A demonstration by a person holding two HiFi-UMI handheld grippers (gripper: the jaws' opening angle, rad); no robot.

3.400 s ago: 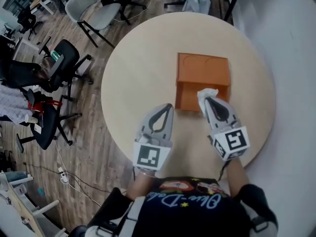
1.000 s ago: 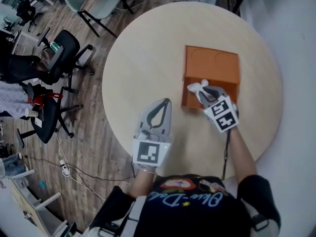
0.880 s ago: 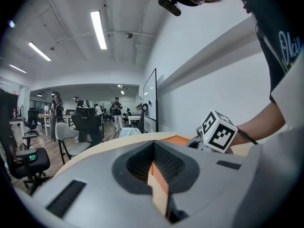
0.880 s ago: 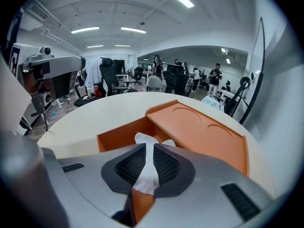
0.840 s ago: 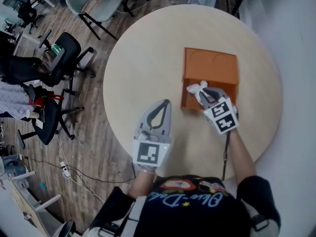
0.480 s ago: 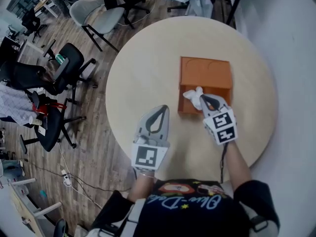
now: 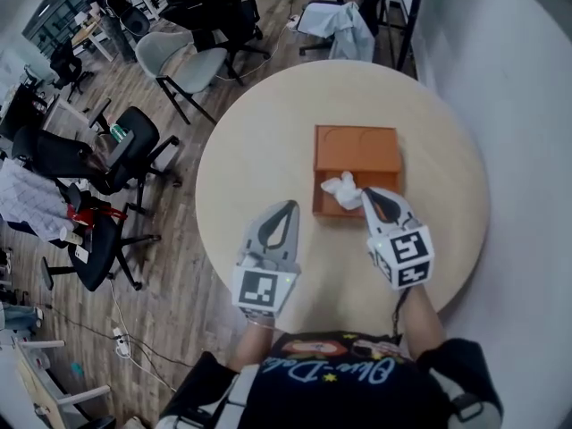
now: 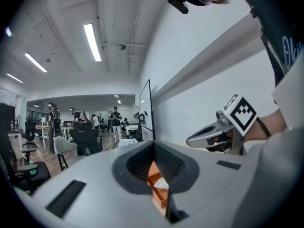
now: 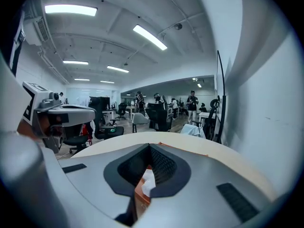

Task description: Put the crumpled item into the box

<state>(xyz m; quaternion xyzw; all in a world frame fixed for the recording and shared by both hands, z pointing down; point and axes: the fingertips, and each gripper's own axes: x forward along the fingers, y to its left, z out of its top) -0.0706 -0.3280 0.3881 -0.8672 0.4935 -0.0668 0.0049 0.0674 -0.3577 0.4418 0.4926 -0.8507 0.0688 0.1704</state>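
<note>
Head view: crumpled paper [image 7: 341, 189] now lies in near part of box [image 7: 356, 146], free of right gripper [image 7: 374, 197], which has pulled back, jaws together, empty. Left gripper [image 7: 288, 206] idle over bench [image 7: 259, 150], jaws together. Task looks done.

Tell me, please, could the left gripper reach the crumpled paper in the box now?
Probably yes: the crumpled paper lies uncovered in the open box, the left gripper hangs nearby with only table between, and the right gripper sits on the other side.
</note>
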